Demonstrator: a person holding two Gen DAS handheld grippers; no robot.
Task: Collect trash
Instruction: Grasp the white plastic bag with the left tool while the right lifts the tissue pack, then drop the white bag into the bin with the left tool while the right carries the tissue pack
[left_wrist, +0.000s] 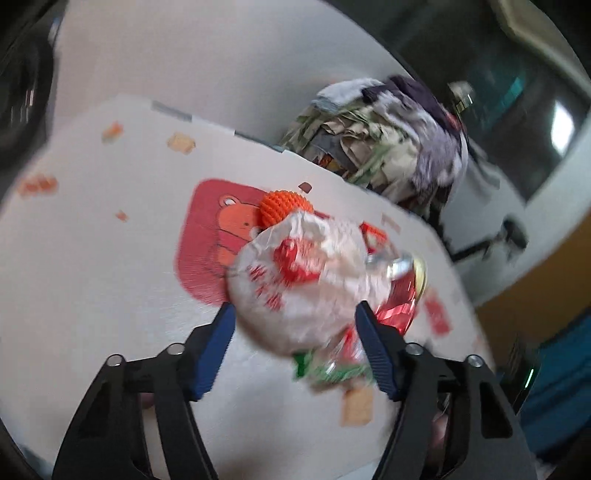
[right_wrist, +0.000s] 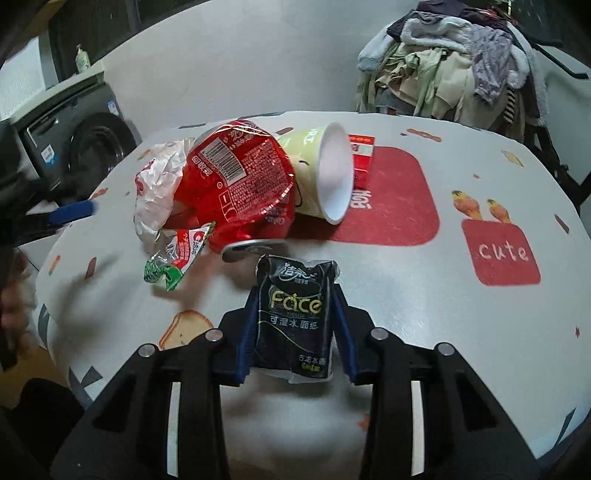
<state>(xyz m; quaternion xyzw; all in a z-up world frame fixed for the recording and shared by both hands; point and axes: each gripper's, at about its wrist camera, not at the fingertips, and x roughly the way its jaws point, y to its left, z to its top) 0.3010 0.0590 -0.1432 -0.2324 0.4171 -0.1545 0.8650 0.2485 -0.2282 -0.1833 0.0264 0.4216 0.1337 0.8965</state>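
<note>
The right gripper (right_wrist: 295, 328) has its blue fingers (right_wrist: 248, 332) pressed against both sides of a dark tissue packet (right_wrist: 295, 314), which stands lengthwise between them, its top poking out past the tips and its bottom back near the finger roots; it seems held this way so the packet can be carried off as one piece of trash. Just beyond the packet lies the gathered heap: a crushed red can (right_wrist: 240, 184), a torn green-and-red wrapper (right_wrist: 173, 258), a crumpled white bag (right_wrist: 155, 192), a tipped paper cup (right_wrist: 325, 173) and a small red box (right_wrist: 364, 162), all bunched touching one another on the patterned counter (right_wrist: 461, 332), probably for easier picking. The left gripper (left_wrist: 295, 325) has its fingers (left_wrist: 216, 350) spread wide, straddling the crumpled white bag (left_wrist: 295, 273) without clearly pinching it; the view is blurred. An orange spiky ball (left_wrist: 280, 208) sits just behind the bag, and a clothes pile (right_wrist: 461, 59) lies well beyond the counter.
</note>
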